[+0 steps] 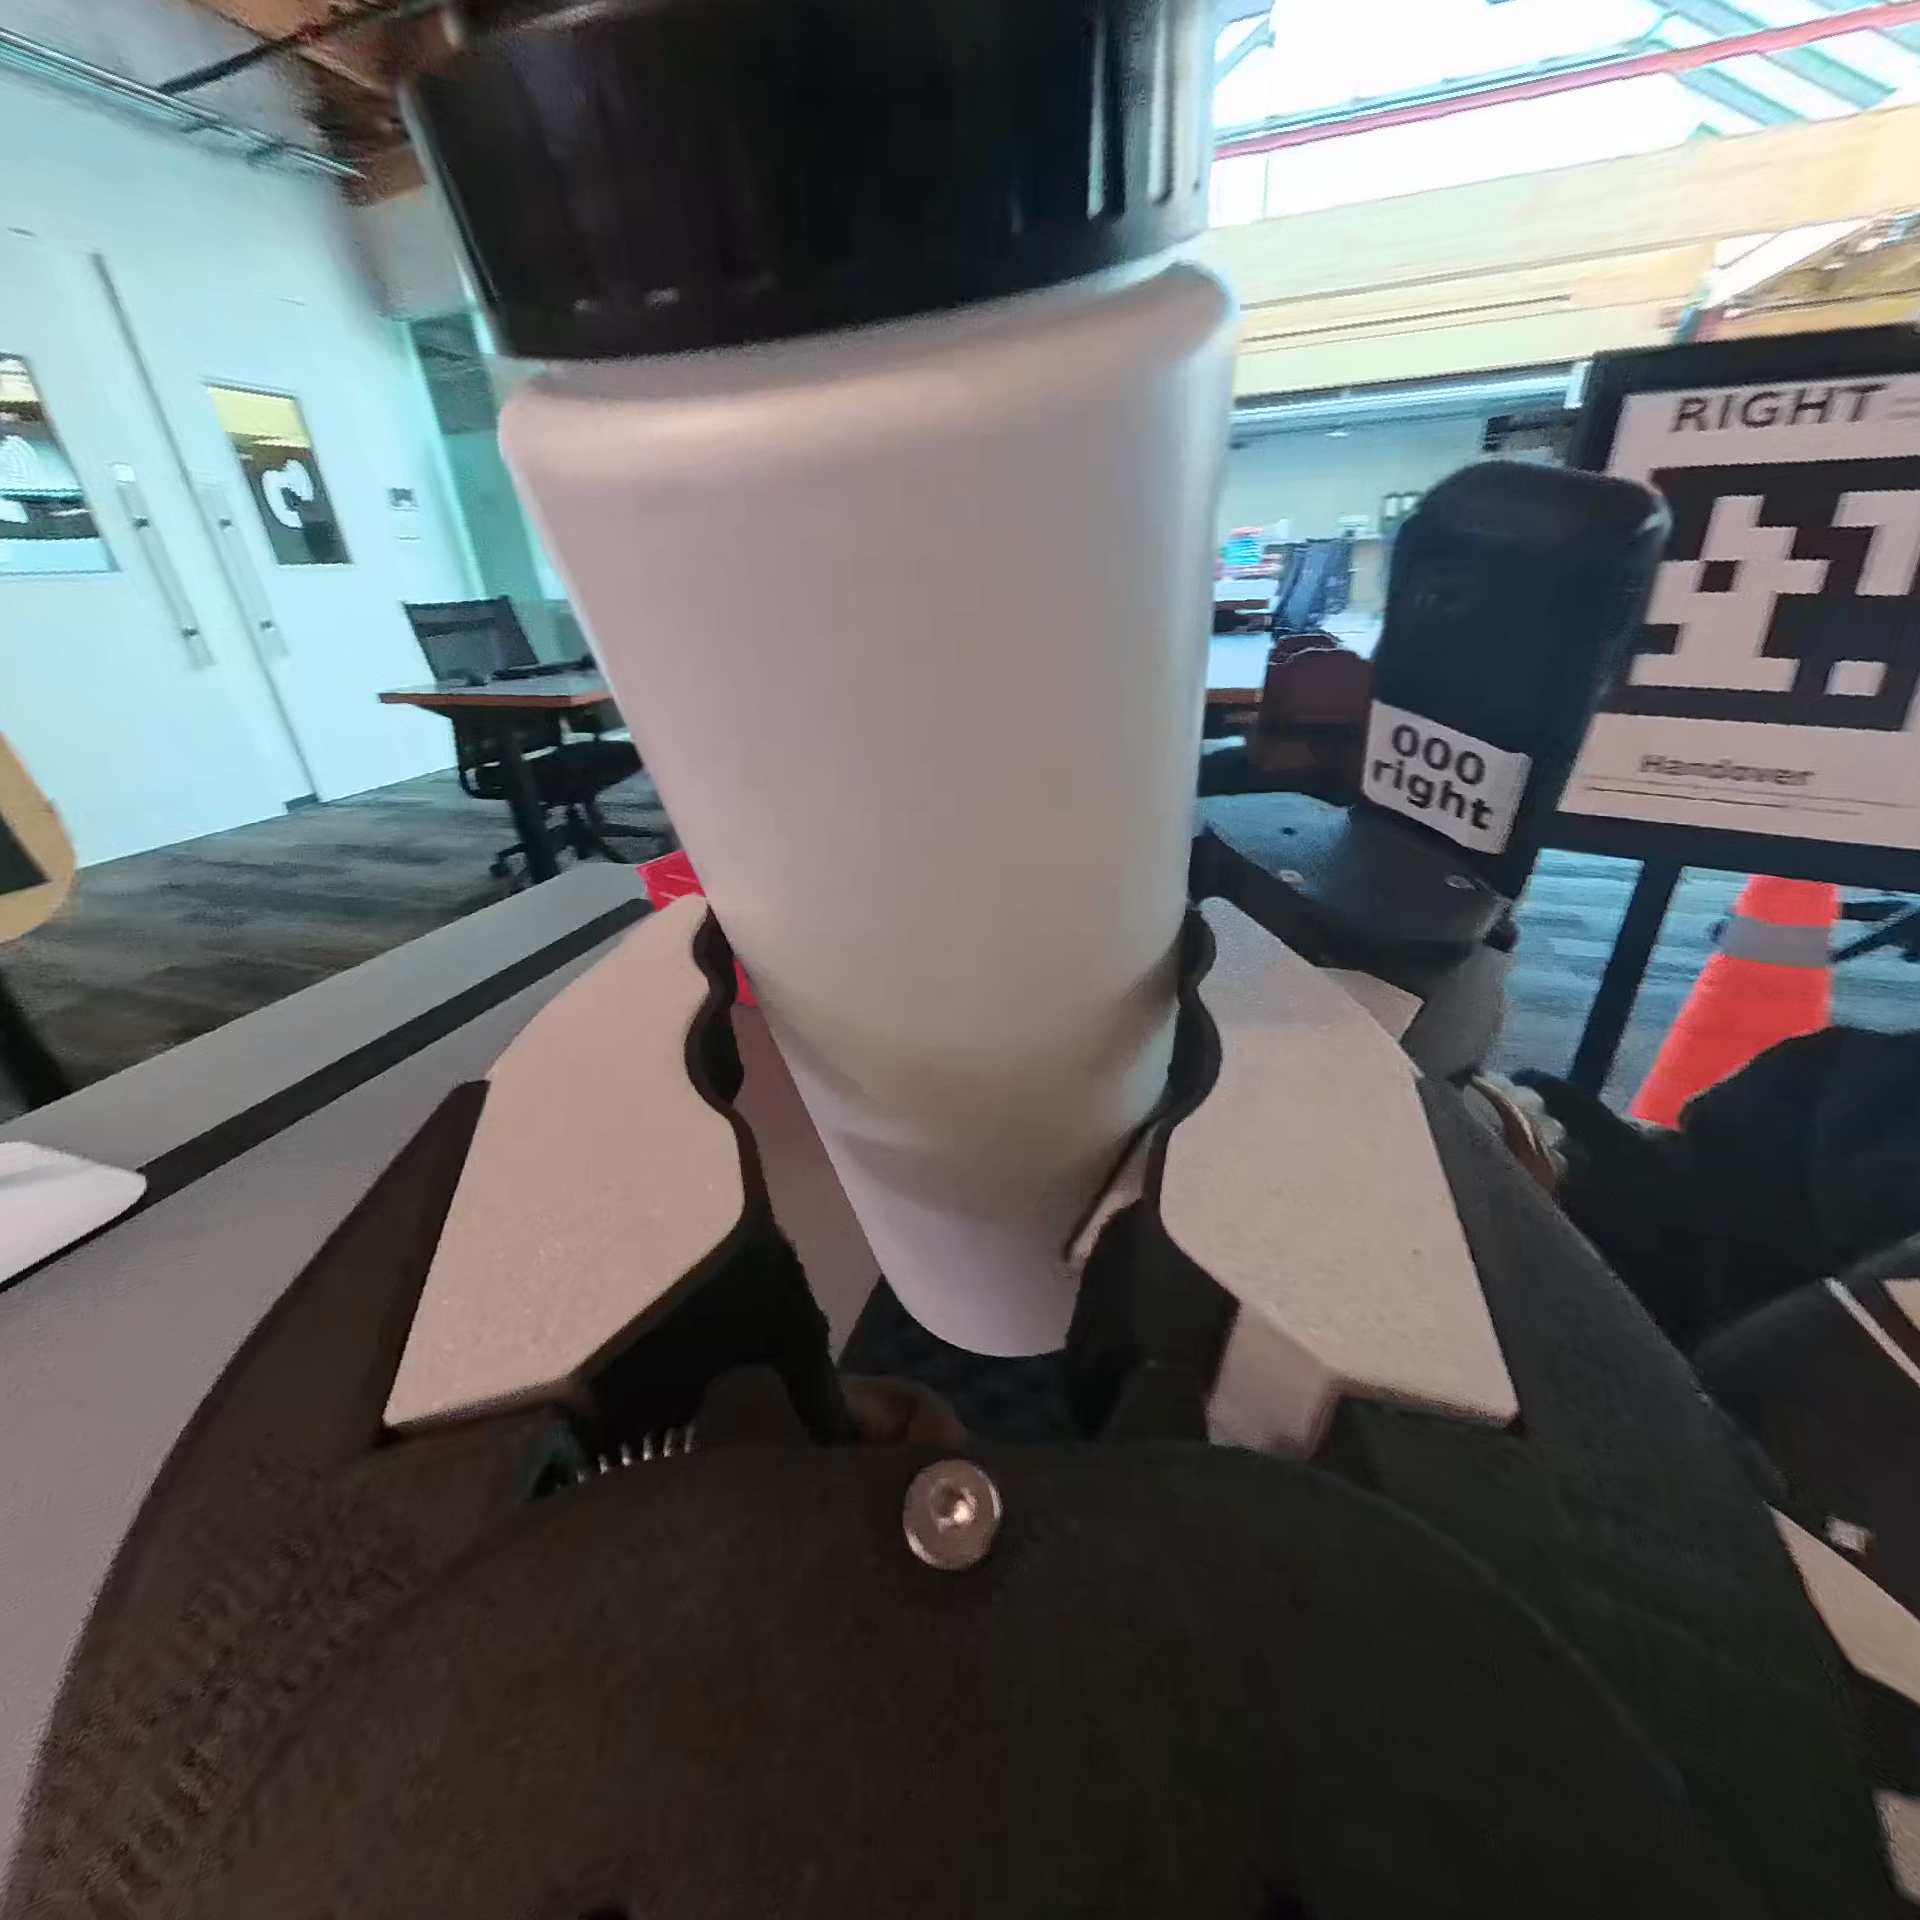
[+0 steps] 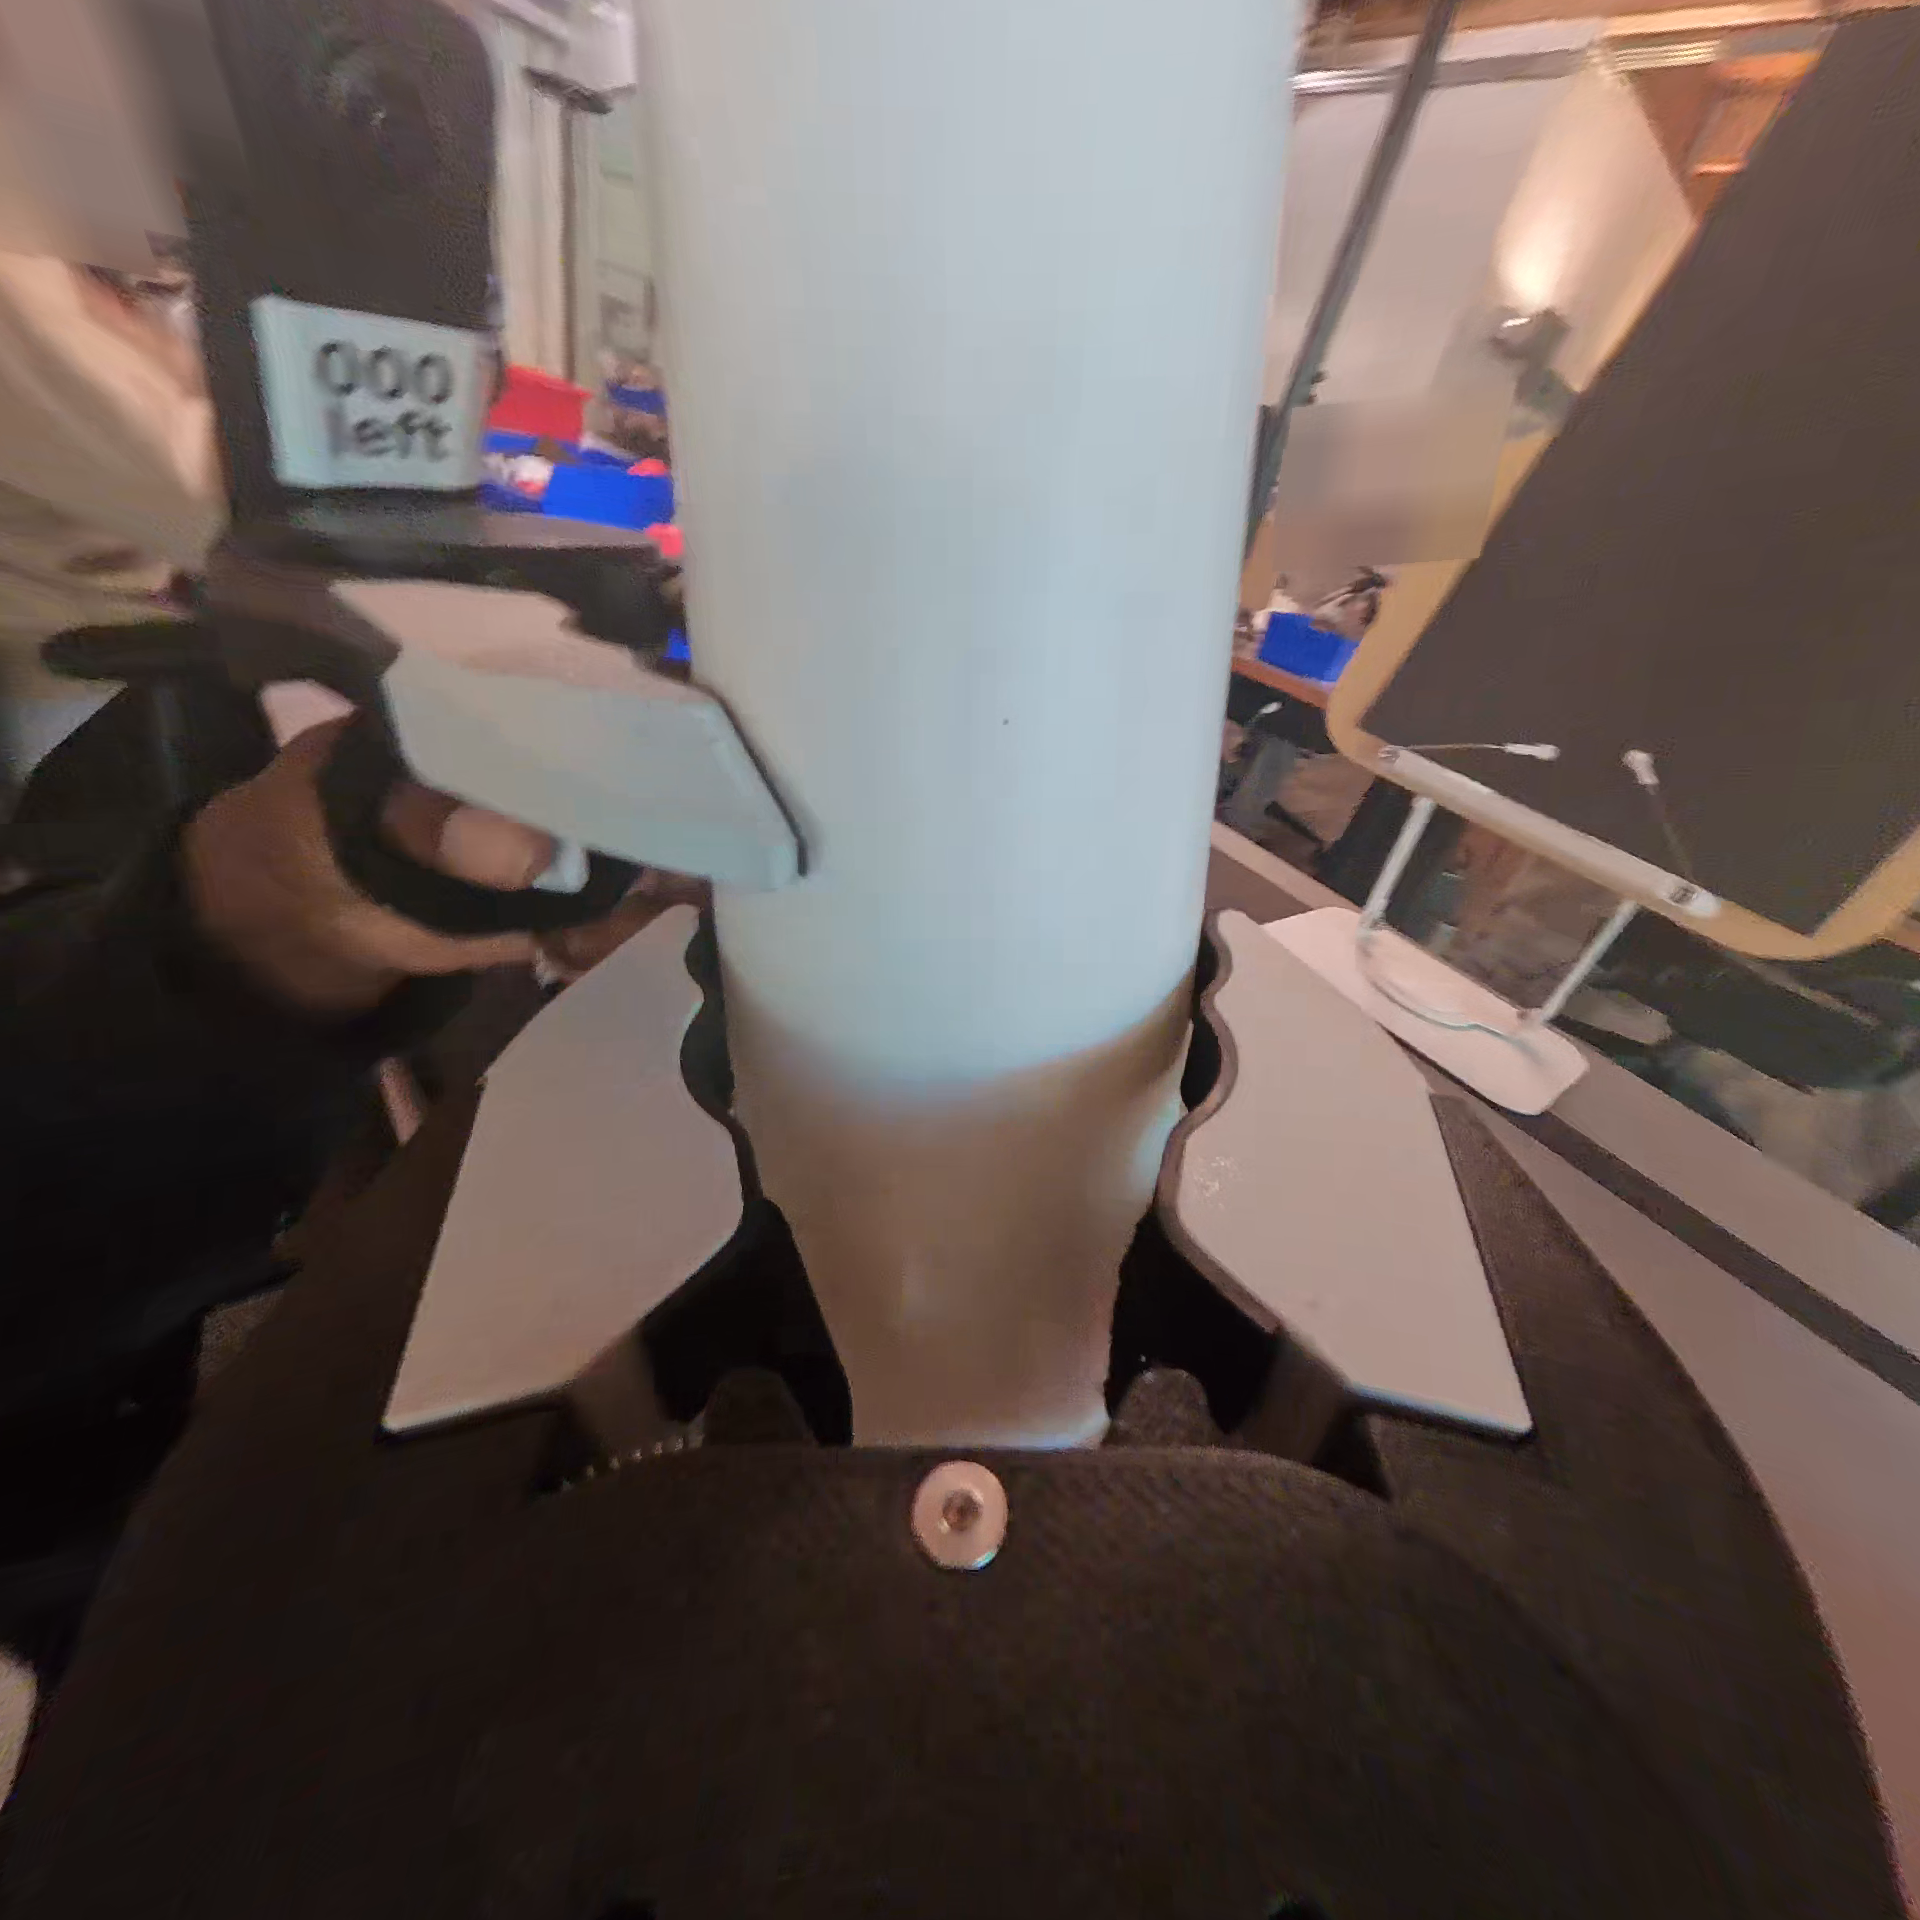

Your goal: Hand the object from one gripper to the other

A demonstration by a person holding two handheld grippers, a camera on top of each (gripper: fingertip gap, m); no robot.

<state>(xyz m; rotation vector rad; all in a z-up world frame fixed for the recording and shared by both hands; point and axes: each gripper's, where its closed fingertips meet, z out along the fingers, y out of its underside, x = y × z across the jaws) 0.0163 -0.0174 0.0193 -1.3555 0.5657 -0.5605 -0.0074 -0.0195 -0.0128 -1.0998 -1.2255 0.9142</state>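
So the bottle [image 1: 883, 727] is a white one with a black cap [image 1: 810, 156], standing upright in the air above the grey surface [image 1: 260, 1195], and right now both claws have it at once. Left claw [image 1: 951, 1039] is clamped on the body, both fingers pressed against the sides. Right claw [image 2: 956, 1049] is closed on it too, and in its view you can see the left claw's finger [image 2: 592, 738] touching the bottle higher up, so they're stacked at different heights, I'd guess so they don't bump each other. A hand [image 2: 343, 862] squeezes the left trigger. Looks like mid-handover: I can't tell which one is giving. Whoever lets go should wait till the other's grip is firm, smooth bottle could slip.
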